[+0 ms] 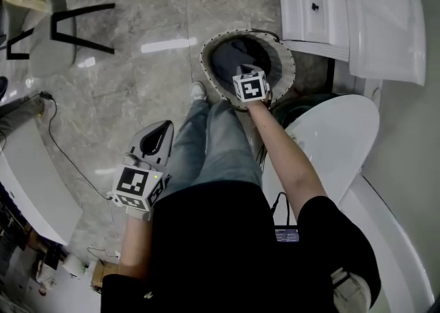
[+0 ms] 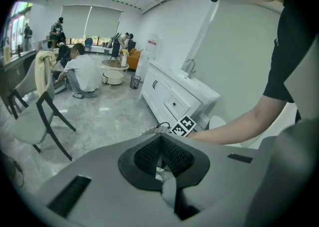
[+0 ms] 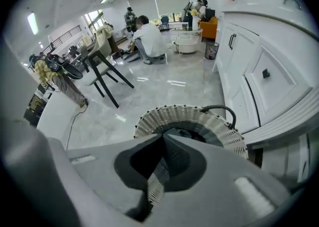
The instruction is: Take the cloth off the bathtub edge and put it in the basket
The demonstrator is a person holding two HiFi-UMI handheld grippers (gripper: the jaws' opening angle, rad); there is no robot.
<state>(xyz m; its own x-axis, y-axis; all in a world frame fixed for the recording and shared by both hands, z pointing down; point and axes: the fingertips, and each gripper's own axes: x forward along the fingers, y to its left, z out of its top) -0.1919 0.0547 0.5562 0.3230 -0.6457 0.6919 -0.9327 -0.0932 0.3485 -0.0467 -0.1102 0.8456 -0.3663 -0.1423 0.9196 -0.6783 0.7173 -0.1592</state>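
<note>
Since the cloth (image 1: 232,54) already lies inside the basket (image 1: 205,64) at 12 o'clock, placement appears complete. Right tool (image 3: 162,137) hangs above it, closed and empty; left tool (image 2: 160,138) is also closed. Next, lift the right tool clear.

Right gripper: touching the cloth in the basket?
Cannot tell. Right gripper, shut, hangs over the cloth in the basket; head and right gripper views show neither contact nor gap.
</note>
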